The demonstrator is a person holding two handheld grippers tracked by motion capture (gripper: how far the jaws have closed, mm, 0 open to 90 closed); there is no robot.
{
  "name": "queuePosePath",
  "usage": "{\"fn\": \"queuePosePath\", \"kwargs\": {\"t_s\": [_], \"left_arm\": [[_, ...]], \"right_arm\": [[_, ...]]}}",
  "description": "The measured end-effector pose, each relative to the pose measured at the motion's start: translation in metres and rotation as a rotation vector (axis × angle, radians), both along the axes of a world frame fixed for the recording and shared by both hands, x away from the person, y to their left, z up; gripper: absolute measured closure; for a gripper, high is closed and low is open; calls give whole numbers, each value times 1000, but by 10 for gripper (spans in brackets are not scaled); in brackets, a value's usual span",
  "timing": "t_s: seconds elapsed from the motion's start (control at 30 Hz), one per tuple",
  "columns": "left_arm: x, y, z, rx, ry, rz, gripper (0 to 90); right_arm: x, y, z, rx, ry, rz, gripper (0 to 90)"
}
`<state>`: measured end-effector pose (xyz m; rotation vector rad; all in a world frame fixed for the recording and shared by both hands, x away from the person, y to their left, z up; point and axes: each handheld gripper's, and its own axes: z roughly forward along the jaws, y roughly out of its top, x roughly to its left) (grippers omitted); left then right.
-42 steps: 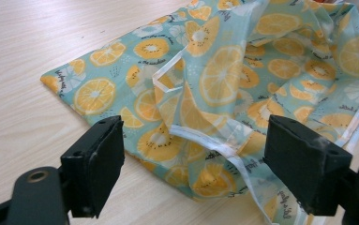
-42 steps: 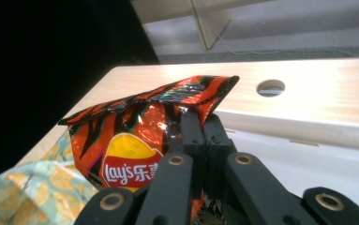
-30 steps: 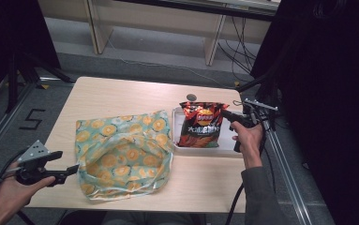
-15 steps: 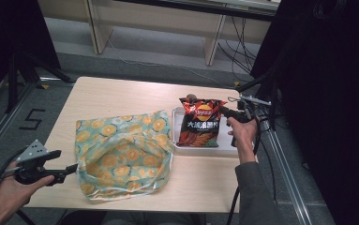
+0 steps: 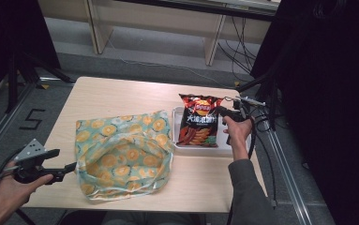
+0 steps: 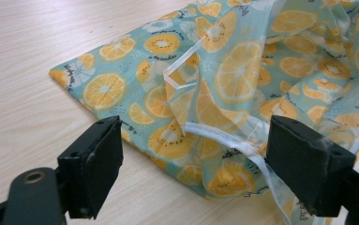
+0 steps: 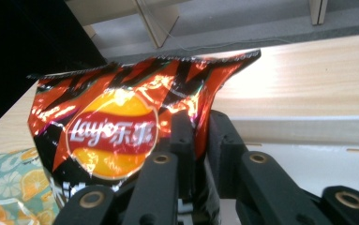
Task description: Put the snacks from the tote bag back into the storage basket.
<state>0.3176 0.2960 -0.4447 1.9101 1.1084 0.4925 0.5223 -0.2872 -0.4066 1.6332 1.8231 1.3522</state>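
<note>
The right gripper is pinching the chip bag at its upper right edge. In the right gripper view the two black jaws are pressed together with the foil edge of the chip bag caught between them, just beside the yellow and red logo. The bag stands nearly upright, its crimped top edge highest, and its lower end sits over the white tray on the right side of the table. The hand that holds this gripper comes up from the near edge, with a grey sleeve behind it and cables trailing off to the right.

The cloth bag, teal with orange slices printed on it, lies on the table just left of the tray, its right edge touching or nearly touching the tray's rim. Its mouth is slack and gapes toward the near side, the fabric rumpled around it.

The left gripper is at the near left corner of the table, its tip just beside the cloth bag's left edge. In the left gripper view its jaws are spread wide, one on each side, with the cloth bag lying on the wood ahead of and between them; a white hem or drawstring runs across the folds there. The jaws grip nothing. The left hand holds it low, with the grey plate on top.
</note>
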Motion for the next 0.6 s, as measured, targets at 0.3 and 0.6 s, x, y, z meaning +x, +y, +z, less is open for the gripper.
{"fn": "queuePosePath", "kwargs": {"t_s": [0.3,0.6], "left_arm": [[0,-3,-2,-11,9,9,179],[2,0,-3,-21,11,30,176]], "right_arm": [[3,2,-7,-12,20,-16,702],[-8,7,4,-123,-47,26,591]]}}
